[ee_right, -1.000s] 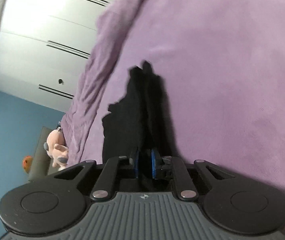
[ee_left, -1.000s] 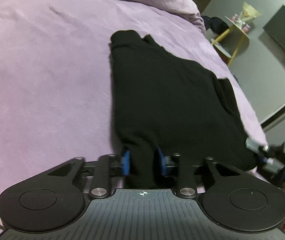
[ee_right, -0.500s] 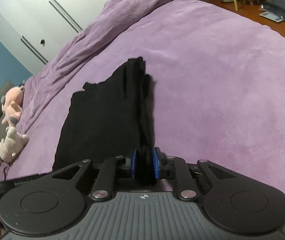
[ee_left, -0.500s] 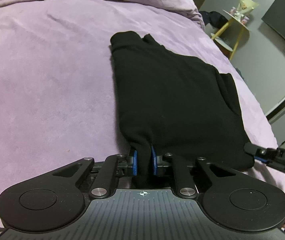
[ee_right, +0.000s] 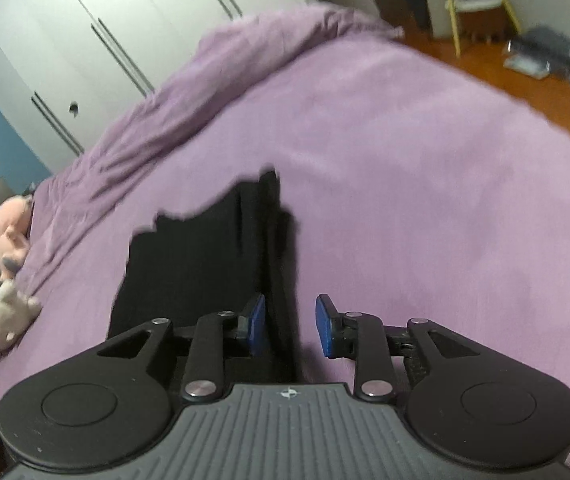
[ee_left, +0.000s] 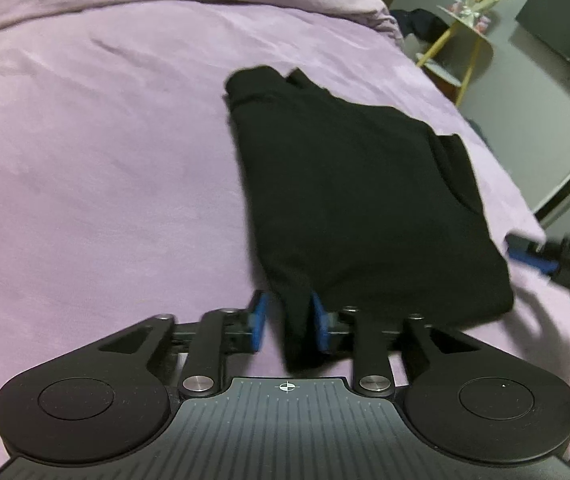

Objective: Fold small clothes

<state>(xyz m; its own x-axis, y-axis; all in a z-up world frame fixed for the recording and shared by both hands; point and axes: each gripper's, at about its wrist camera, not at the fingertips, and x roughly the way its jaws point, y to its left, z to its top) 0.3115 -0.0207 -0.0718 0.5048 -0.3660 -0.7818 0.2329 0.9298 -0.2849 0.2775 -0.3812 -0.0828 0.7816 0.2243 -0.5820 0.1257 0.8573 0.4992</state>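
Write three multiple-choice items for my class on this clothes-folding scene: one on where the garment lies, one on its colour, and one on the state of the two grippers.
1. Where does the garment lie?
A. On the purple bed cover
B. On the wooden floor
C. On the yellow-legged side table

2. What colour is the garment?
A. White
B. Black
C. Blue

3. How do the left gripper and right gripper stand?
A. Both clamped on cloth
B. Only the right clamped
C. Both open, with cloth between the fingers

Answers:
1. A, since purple bedding surrounds the cloth in both wrist views.
2. B, since it reads plain black against the purple.
3. C, since each pair of blue pads is spread, with a gap showing beside the cloth.
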